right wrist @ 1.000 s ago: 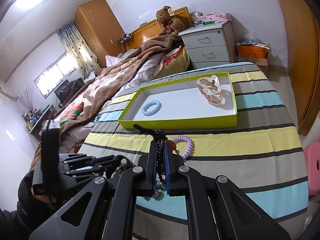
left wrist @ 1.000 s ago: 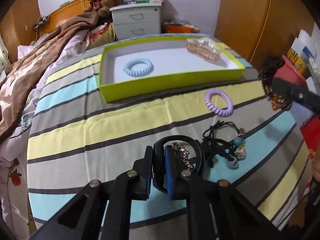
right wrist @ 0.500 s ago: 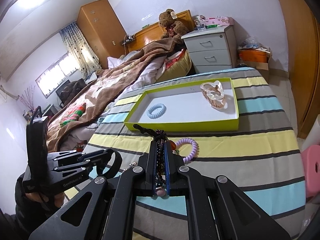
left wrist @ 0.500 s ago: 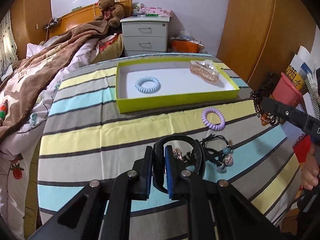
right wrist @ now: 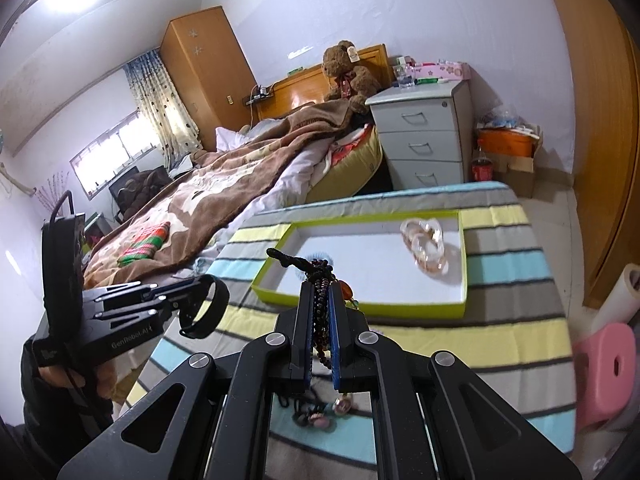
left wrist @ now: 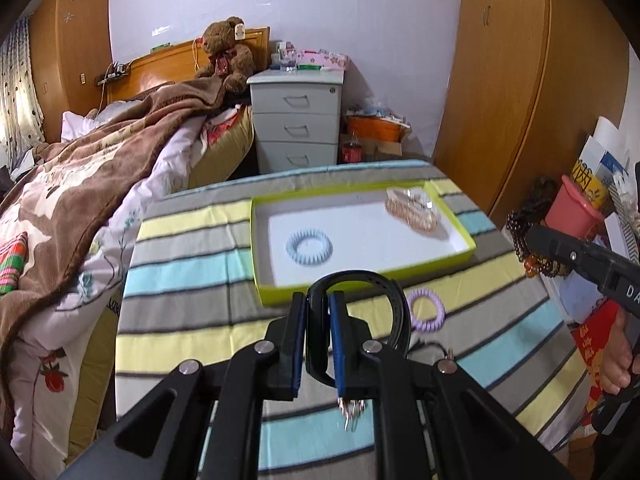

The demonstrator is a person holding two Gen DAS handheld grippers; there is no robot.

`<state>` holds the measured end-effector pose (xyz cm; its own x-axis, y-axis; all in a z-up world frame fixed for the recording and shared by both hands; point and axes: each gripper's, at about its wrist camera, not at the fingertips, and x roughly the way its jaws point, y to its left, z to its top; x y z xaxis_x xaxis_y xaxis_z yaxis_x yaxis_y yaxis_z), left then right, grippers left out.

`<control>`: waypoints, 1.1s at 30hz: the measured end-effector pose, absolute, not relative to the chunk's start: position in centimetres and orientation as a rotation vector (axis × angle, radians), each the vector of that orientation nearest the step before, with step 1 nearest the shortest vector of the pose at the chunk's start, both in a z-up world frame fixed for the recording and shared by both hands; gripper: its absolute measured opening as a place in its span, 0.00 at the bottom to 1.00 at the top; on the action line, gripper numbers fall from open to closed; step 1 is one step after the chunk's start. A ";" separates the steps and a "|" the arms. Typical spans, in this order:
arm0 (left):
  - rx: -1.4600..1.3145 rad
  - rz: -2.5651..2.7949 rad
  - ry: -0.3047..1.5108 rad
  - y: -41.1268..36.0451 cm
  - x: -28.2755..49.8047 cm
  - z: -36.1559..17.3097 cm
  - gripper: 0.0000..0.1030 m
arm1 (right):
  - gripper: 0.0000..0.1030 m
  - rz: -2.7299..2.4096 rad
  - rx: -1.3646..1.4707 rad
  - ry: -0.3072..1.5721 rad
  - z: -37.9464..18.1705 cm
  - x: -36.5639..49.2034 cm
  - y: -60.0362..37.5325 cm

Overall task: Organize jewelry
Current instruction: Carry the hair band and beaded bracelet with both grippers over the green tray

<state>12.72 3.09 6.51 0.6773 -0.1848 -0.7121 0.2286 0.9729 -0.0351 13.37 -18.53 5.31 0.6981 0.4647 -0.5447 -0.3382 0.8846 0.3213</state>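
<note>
My left gripper [left wrist: 318, 304] is shut on a black band bracelet [left wrist: 384, 292] with a small gold charm, held up above the striped table; it also shows in the right wrist view [right wrist: 208, 304]. My right gripper [right wrist: 320, 300] is shut on a dark beaded bracelet [right wrist: 318, 276] with orange beads, also lifted; the beads show in the left wrist view [left wrist: 524, 236]. The yellow-green tray [left wrist: 400, 270] holds a light blue coil hair tie [left wrist: 309, 246] and a peach-coloured clear piece [left wrist: 414, 210]. A purple coil hair tie [left wrist: 427, 314] lies in front of the tray.
Black hair ties with charms [right wrist: 320, 412] lie on the striped tablecloth [left wrist: 192, 280] below my right gripper. A bed with a brown blanket [left wrist: 80, 168] is at the left, a grey drawer unit [left wrist: 298, 120] behind, a pink stool [right wrist: 604, 364] at the right.
Both grippers have risen and tilted up from the table, each carrying its bracelet. The tray now sits closer ahead of the fingers in both views.
</note>
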 end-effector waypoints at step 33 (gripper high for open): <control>0.007 -0.212 0.927 2.7 30.3 1.1 0.12 | 0.06 0.359 0.019 0.863 -1.4 29.2 -13.4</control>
<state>30.34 2.66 1.09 0.5808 -0.1785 -0.7942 0.1841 0.9792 -0.0854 29.23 -13.38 -1.43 0.5942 0.3166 -0.7394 -0.3016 0.9399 0.1600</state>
